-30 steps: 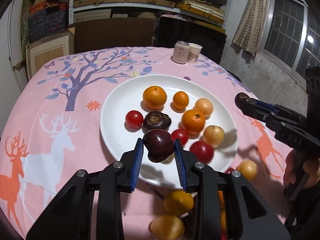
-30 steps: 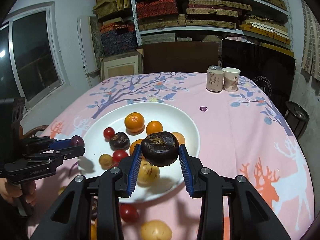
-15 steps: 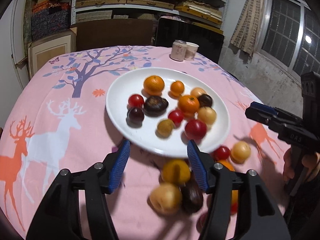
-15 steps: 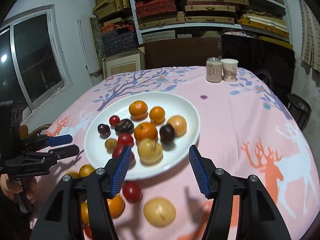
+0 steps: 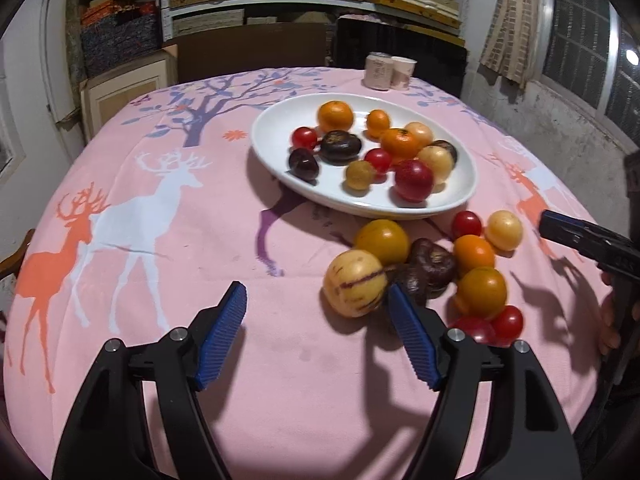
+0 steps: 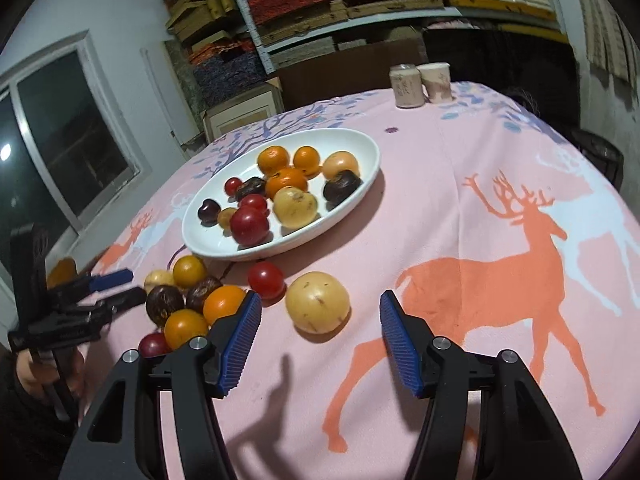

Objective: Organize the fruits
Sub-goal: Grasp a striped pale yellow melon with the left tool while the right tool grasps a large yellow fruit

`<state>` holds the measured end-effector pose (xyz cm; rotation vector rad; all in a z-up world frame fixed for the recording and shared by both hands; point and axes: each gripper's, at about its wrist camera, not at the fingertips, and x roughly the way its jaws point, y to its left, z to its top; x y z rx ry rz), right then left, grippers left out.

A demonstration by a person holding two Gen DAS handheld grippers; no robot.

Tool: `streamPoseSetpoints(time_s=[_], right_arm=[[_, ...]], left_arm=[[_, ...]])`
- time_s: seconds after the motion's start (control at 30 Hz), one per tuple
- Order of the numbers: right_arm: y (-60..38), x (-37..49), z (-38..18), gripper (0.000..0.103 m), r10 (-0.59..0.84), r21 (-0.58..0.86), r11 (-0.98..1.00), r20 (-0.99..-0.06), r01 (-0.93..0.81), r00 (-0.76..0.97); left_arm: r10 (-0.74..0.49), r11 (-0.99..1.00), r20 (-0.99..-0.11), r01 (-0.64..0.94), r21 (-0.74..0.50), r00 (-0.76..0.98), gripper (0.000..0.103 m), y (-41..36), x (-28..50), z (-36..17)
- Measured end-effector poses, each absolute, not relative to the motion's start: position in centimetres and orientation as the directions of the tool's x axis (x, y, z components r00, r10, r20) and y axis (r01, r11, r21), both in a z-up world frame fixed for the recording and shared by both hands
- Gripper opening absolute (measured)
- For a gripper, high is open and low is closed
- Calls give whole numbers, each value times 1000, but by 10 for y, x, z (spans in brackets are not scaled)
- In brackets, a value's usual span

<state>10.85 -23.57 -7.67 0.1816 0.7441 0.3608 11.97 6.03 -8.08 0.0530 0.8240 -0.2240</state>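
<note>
A white plate (image 5: 276,128) (image 6: 360,192) on the pink tablecloth holds several oranges, red tomatoes, dark plums and pale yellow fruits. A loose pile of fruits lies in front of it, among them a striped yellow melon (image 5: 354,283), a dark fruit (image 5: 434,264) and an orange (image 5: 480,292). In the right wrist view a pale yellow fruit (image 6: 318,302) and a red tomato (image 6: 266,279) lie apart from that pile. My left gripper (image 5: 316,308) is open and empty, just left of the pile. My right gripper (image 6: 320,318) is open and empty, with the pale fruit just beyond its fingertips.
A can (image 5: 376,71) and a paper cup (image 5: 403,72) stand at the table's far edge. Shelves with stacked boxes fill the wall behind. A window (image 6: 68,136) is on the left in the right wrist view.
Both grippers let go of dark fruits onto the plate, opened wide and drew back toward the table's near side, over the loose pile.
</note>
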Motion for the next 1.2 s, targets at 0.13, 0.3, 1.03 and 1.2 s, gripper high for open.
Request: streamPoseSetpoints(time_s=[0.13, 0.3, 1.03, 1.2], right_arm=[[-240, 113, -83, 62, 407, 317, 912, -639, -259, 652], [-248, 119, -90, 62, 433, 375, 897, -649, -233, 625], [-243, 117, -90, 62, 447, 370, 893, -647, -258, 618], [-220, 124, -88, 62, 374, 250, 926, -704, -283, 603]], left_arm=[[-148, 986, -751, 158, -60, 644, 71, 79, 129, -85], [-205, 971, -750, 229, -74, 628, 71, 65, 134, -85], [-345, 935, -685, 297, -194, 641, 35, 62, 139, -81], [-360, 932, -665, 219, -289, 654, 35, 83, 145, -82]])
